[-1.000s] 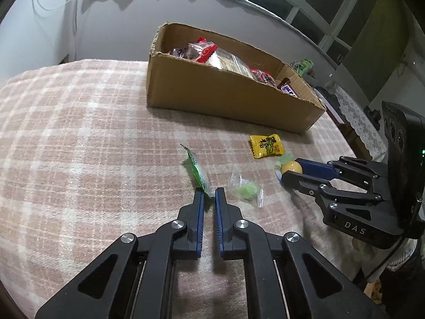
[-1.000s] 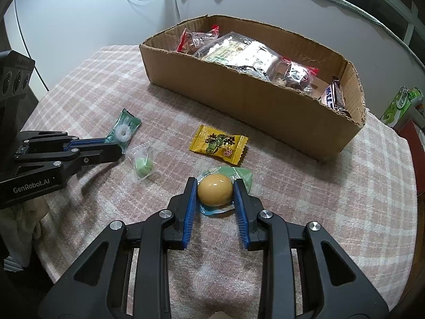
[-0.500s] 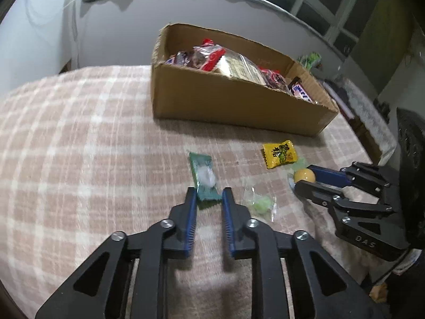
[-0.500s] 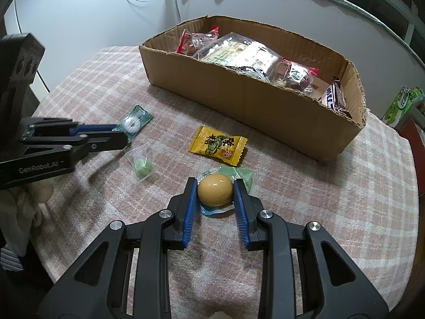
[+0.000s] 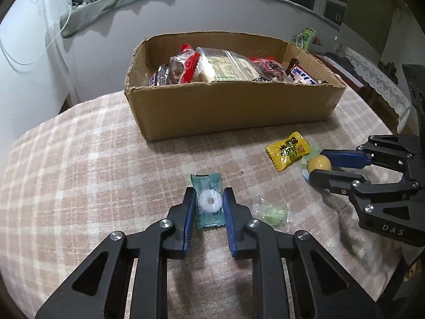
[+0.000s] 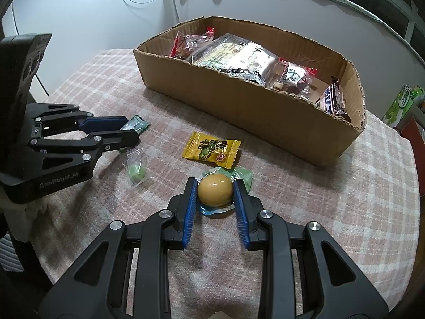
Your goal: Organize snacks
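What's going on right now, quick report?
Left claw closing on green ring-candy packet. Right claw shut on yellow egg-shaped sweet. Cardboard box straight ahead, nothing blocking.

A box (image 5: 233, 111) of snacks (image 5: 225, 66) sits far on the surface (image 5: 79, 172); four sweets lie near it: mint (image 5: 208, 202) leftmost, egg (image 6: 215, 190) rightmost.

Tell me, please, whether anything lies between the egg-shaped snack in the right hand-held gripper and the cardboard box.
Only the yellow candy packet lies flat on the cloth between the egg-shaped snack and the cardboard box. The box's near wall stands ahead, so the snack would likely need lifting over it.
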Available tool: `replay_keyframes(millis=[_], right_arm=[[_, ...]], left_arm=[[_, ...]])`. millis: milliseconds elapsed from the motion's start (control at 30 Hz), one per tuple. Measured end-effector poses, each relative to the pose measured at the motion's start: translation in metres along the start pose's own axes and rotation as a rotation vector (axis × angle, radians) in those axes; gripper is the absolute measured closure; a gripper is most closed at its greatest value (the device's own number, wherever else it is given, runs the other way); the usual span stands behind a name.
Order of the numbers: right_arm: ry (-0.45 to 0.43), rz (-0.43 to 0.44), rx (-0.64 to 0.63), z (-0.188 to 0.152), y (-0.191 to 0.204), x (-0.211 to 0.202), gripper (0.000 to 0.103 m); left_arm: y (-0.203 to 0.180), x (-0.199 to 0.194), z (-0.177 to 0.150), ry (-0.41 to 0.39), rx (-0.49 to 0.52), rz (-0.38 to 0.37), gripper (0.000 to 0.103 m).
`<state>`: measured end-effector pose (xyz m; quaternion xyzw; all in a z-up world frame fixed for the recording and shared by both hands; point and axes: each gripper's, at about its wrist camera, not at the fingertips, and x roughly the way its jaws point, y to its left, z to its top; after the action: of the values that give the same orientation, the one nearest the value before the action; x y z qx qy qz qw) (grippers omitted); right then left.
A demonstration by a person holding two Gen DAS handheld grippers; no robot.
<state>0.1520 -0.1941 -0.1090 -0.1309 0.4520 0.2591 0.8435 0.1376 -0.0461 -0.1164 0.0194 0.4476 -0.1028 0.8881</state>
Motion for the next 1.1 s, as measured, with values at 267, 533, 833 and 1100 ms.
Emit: replay_keyframes(millis=[267, 533, 833, 1100], right_arm=[[-0.008, 0.000, 0.008, 0.002, -0.002, -0.002, 0.074], [-0.055, -0.009, 0.012, 0.010, -0.005, -0.020, 0.074], [-0.126, -0.041, 0.018, 0.035, -0.023, -0.048, 0.074], [-0.172, -0.073, 0.023, 0.060, -0.044, -0.064, 0.074]], left_arm=[[0.001, -0.017, 0.000, -0.049, -0.019, -0.007, 0.085], [-0.001, -0.039, 0.010, -0.113, -0.010, -0.013, 0.085], [-0.002, -0.051, 0.041, -0.189, 0.003, -0.011, 0.085], [-0.005, -0.049, 0.068, -0.229, 0.028, -0.013, 0.085]])
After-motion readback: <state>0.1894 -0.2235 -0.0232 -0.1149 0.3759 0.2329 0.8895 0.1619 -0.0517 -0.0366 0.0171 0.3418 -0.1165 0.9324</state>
